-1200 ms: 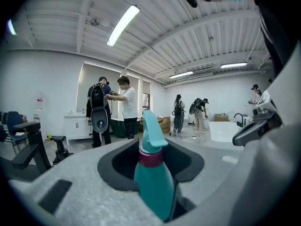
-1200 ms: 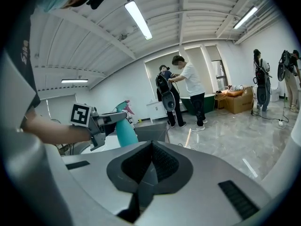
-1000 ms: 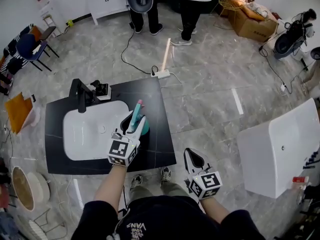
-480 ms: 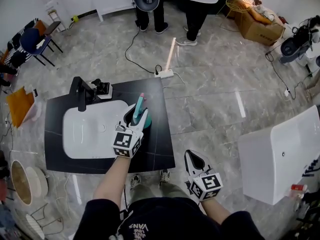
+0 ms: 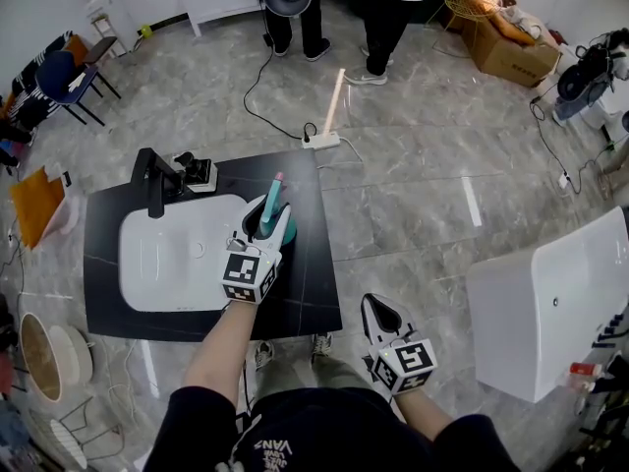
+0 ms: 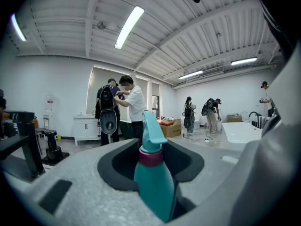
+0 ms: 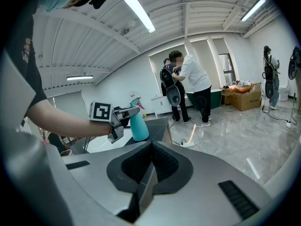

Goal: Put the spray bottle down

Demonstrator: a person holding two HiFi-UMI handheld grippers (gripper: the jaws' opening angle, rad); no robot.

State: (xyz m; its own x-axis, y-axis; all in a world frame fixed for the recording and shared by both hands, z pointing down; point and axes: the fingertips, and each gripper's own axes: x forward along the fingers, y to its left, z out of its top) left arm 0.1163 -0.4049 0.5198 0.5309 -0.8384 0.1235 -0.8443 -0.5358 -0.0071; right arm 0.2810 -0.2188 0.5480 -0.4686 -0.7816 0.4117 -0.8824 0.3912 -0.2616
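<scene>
A teal spray bottle (image 5: 272, 209) with a pink band and nozzle tip stands upright between the jaws of my left gripper (image 5: 267, 220), which is shut on its body. In the left gripper view the bottle (image 6: 153, 178) fills the gap between the grey jaws. The right gripper view shows the bottle (image 7: 138, 122) low over the black countertop (image 5: 307, 285), just right of the white sink basin (image 5: 167, 264); I cannot tell whether its base touches. My right gripper (image 5: 380, 308) hangs over the floor near my right knee, shut (image 7: 146, 173) with nothing in it.
A black faucet (image 5: 152, 180) and a small black fixture (image 5: 197, 171) stand at the counter's far left. A power strip (image 5: 322, 143) with cables lies on the floor beyond. A large white tub (image 5: 550, 303) stands at the right. Two people (image 5: 383, 8) stand far back.
My left gripper has carried the bottle a little farther from me over the counter and slightly lower. The right gripper has stayed where it was.
</scene>
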